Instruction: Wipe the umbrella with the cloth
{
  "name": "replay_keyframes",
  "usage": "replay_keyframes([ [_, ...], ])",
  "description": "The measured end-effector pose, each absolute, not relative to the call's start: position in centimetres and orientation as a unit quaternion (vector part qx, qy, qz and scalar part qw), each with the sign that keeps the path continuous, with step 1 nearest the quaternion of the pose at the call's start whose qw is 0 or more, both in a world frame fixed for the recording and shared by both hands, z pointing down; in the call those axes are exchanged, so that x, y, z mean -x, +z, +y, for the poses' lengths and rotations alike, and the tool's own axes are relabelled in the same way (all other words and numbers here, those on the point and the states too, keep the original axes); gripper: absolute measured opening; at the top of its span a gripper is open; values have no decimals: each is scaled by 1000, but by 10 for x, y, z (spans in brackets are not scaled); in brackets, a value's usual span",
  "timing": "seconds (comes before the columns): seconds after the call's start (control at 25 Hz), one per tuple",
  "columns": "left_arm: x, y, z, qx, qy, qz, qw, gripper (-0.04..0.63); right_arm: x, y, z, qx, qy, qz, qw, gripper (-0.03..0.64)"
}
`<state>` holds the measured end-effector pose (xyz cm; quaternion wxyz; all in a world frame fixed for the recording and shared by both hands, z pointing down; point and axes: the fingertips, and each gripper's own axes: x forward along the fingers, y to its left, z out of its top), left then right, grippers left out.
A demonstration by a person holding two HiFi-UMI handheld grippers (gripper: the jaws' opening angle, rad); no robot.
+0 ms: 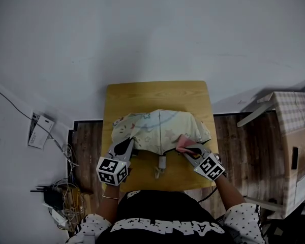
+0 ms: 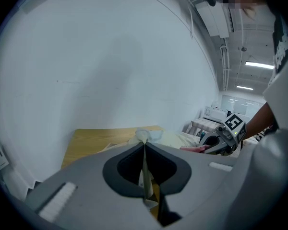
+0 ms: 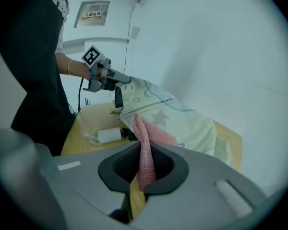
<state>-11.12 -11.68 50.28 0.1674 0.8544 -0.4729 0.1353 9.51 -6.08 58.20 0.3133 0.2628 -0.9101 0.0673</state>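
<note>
The right gripper (image 3: 143,147) pinches the pink cloth (image 3: 151,135) between closed jaws, and the cloth drapes onto the pale star-printed umbrella (image 3: 182,121) at centre frame. The left gripper (image 2: 144,145) is clamped on a thin fold of the umbrella's fabric. In the head view the umbrella lies mid-frame on the wooden table (image 1: 157,93), with its handle (image 1: 161,162) toward the lower edge.

A wooden tabletop (image 1: 157,93) stands against a plain white wall (image 1: 152,29). Dark plank floor (image 1: 86,146) flanks it. Tangled cables (image 1: 61,192) lie left of the left hand-held gripper (image 1: 128,145); checked-covered furniture (image 1: 295,131) stands well right of the right hand-held gripper (image 1: 189,150).
</note>
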Motion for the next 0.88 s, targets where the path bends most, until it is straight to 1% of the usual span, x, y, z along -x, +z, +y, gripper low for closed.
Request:
replay_keyframes([
  [0.08, 111, 499, -116, -857, 128, -472, 166, 10, -95, 563, -68, -284, 75, -915, 275, 32],
  [0.16, 111, 491, -115, -859, 111, -473, 162, 46, -102, 538, -77, -314, 86, -919, 222, 32],
  [0.28, 116, 475, -109, -857, 96, -485, 149, 52, -122, 506, -90, -366, 100, -913, 150, 32],
  [0.36, 119, 459, -106, -854, 91, -496, 127, 58, -140, 490, -97, -403, 106, -902, 110, 32],
  [0.48, 106, 424, -103, -863, 87, -492, 72, 69, -164, 473, -103, -444, 109, -887, 69, 32],
  [0.56, 81, 403, -102, -879, 79, -469, 33, 69, -177, 469, -101, -462, 107, -879, 60, 32],
  [0.64, 45, 392, -100, -899, 70, -433, 11, 69, -187, 466, -98, -474, 108, -872, 56, 32],
  [0.84, -55, 404, -92, -943, 87, -322, -11, 75, -206, 455, -82, -500, 113, -858, 30, 32],
  [0.88, -72, 412, -91, -948, 95, -304, -13, 94, -209, 452, -78, -503, 113, -856, 28, 32],
])
